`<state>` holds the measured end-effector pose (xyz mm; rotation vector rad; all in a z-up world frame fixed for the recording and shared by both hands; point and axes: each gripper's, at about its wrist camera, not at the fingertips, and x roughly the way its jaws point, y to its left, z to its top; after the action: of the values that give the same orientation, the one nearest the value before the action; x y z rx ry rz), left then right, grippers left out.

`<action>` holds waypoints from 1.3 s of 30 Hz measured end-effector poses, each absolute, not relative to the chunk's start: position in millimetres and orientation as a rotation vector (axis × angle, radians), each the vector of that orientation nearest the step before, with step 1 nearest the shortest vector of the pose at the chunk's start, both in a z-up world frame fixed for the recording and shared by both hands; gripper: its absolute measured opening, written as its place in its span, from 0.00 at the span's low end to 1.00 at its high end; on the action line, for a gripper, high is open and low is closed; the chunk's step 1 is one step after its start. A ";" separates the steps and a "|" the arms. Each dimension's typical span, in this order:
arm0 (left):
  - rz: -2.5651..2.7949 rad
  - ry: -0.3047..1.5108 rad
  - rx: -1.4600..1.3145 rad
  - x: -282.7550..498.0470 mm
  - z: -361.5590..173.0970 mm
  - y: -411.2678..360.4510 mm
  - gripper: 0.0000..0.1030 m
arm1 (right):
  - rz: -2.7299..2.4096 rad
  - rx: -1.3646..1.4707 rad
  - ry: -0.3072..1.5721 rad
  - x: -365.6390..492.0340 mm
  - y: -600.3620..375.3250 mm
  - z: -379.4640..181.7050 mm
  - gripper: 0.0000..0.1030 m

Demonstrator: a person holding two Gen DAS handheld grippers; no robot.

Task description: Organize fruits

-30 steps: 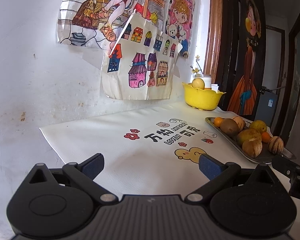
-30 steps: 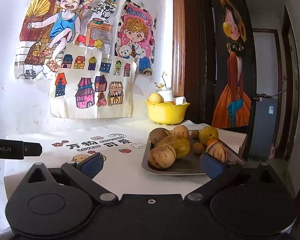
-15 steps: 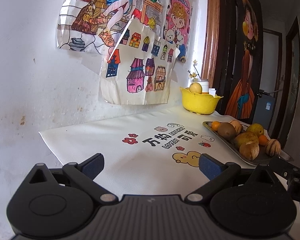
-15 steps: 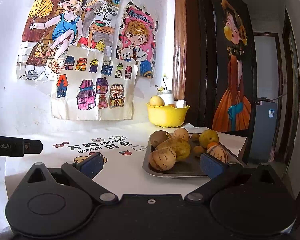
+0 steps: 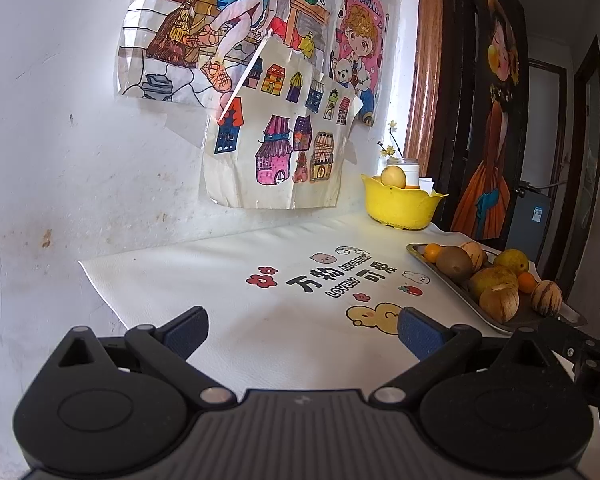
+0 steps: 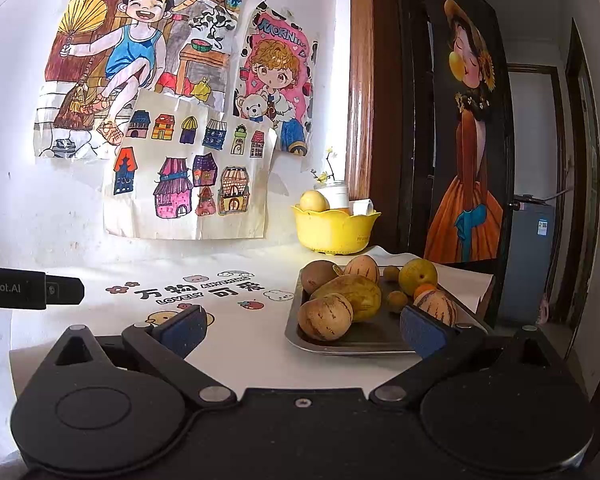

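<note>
Fruits (image 6: 342, 300) just beyond right gripper (image 6: 302, 330).

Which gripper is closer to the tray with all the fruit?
The right gripper. It is open and faces the tray, just short of its near edge. The left gripper, also open, is over the white mat, with the tray off to its right.

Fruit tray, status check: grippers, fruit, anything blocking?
Left gripper and right gripper open, empty. Fruit piled on metal tray; yellow bowl behind. Nothing blocking.
</note>
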<state>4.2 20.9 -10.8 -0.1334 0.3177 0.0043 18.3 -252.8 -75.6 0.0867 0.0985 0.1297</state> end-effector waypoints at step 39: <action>0.008 0.327 -0.144 4.6 -13.8 20.8 1.00 | 0.131 0.085 0.100 18.6 -253.0 -76.0 1.00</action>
<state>4.6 20.8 -13.8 -0.1442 0.3275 0.0077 18.6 -253.0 -76.0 0.0850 0.0998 0.1312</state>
